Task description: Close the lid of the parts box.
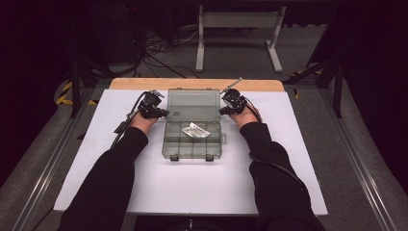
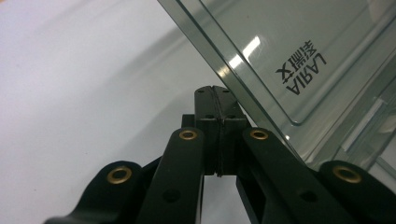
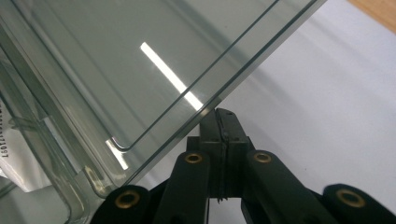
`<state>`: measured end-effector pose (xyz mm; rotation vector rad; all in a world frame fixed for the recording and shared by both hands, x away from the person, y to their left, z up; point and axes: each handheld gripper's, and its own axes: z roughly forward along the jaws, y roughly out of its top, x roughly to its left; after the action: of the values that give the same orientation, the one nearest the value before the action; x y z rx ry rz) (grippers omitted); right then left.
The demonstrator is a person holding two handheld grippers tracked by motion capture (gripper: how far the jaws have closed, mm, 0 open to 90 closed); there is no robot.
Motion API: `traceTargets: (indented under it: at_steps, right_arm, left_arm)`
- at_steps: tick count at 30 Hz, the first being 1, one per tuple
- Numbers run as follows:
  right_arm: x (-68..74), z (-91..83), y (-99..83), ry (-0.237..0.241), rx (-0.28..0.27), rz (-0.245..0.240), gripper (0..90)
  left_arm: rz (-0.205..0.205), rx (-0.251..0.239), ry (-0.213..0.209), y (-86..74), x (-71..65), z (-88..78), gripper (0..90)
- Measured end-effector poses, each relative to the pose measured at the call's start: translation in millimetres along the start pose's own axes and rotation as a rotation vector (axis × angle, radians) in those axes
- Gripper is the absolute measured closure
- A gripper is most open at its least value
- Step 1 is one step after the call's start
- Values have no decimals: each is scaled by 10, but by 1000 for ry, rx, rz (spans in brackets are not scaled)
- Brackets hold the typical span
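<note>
A clear grey plastic compartment box (image 1: 192, 144) stands open in the middle of the white board, its lid (image 1: 193, 103) raised toward the back. A small white packet (image 1: 195, 130) lies in one of its compartments. My left gripper (image 1: 165, 113) is at the lid's left edge, shut with nothing between its jaws. In the left gripper view its tips (image 2: 215, 89) sit right beside the lid (image 2: 299, 51). My right gripper (image 1: 222, 111) is at the lid's right edge, also shut and empty. Its tips (image 3: 218, 113) touch the lid's rim (image 3: 140, 70).
The white board (image 1: 192, 187) covers a wooden table whose far edge (image 1: 192, 83) shows behind the box. Metal rails (image 1: 358, 173) run along both sides. A white metal stand (image 1: 238, 21) and loose cables (image 1: 159, 53) are on the floor beyond.
</note>
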<state>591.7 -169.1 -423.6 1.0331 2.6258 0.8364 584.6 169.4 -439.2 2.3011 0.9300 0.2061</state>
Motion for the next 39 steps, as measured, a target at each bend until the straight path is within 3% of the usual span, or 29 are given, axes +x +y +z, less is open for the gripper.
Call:
traceTargets:
  at_steps: [8, 23, 39]
  right_arm:
    - [2, -80, 29, -10, -44, -3, 900]
    - [57, -233, 72, -34, -108, -28, 900]
    - [161, -447, 44, -25, -165, -61, 900]
  left_arm:
    - [0, -46, 11, 26, -18, -66, 898]
    - [27, -87, 32, 53, -46, -192, 898]
    - [44, -123, 19, 56, -128, -310, 897]
